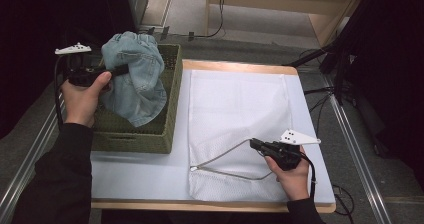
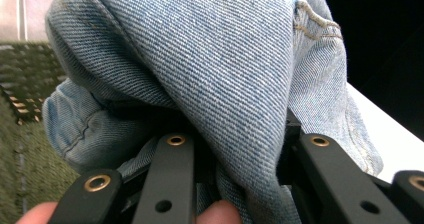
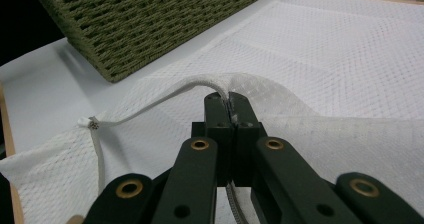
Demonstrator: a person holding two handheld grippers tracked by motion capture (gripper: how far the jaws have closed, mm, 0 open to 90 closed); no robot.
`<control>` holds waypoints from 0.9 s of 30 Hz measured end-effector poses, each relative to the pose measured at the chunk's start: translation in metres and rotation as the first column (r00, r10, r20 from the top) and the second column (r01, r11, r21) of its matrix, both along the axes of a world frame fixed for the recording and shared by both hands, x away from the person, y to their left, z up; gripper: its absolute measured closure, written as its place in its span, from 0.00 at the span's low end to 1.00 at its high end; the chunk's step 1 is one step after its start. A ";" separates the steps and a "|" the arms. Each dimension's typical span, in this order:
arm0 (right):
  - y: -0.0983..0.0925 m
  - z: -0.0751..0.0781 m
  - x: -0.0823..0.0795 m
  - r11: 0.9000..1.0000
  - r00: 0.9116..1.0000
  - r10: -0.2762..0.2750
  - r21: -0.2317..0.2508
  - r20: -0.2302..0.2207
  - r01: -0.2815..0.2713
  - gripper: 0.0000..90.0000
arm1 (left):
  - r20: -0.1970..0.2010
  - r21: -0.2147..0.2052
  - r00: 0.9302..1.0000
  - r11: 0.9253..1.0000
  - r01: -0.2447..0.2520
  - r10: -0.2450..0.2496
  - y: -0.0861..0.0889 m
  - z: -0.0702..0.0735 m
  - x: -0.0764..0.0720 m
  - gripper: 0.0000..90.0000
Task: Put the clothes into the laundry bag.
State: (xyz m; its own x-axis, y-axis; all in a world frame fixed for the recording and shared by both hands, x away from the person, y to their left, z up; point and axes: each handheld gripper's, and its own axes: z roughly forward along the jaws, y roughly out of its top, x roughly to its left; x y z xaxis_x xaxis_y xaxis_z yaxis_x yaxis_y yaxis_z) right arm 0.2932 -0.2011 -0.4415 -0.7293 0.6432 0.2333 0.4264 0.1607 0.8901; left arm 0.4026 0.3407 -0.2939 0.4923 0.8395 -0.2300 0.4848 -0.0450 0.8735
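Gripping denim garment (image 1: 134, 79): left hand-held gripper (image 1: 119, 70)

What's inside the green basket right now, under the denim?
The denim garment, gripped by the left gripper, hangs partly above and partly inside the woven basket. It hides most of the interior; whether more clothes lie beneath cannot be seen.

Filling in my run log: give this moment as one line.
left gripper: shut on denim garment, lifted over green woven basket | right gripper: shut on mesh bag opening edge, raised | table
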 end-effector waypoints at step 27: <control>0.001 -0.007 0.002 1.000 1.000 0.001 0.005 -0.005 -0.001 1.00 | 0.043 -0.011 0.952 0.953 0.303 -0.302 -0.110 0.019 -0.075 0.79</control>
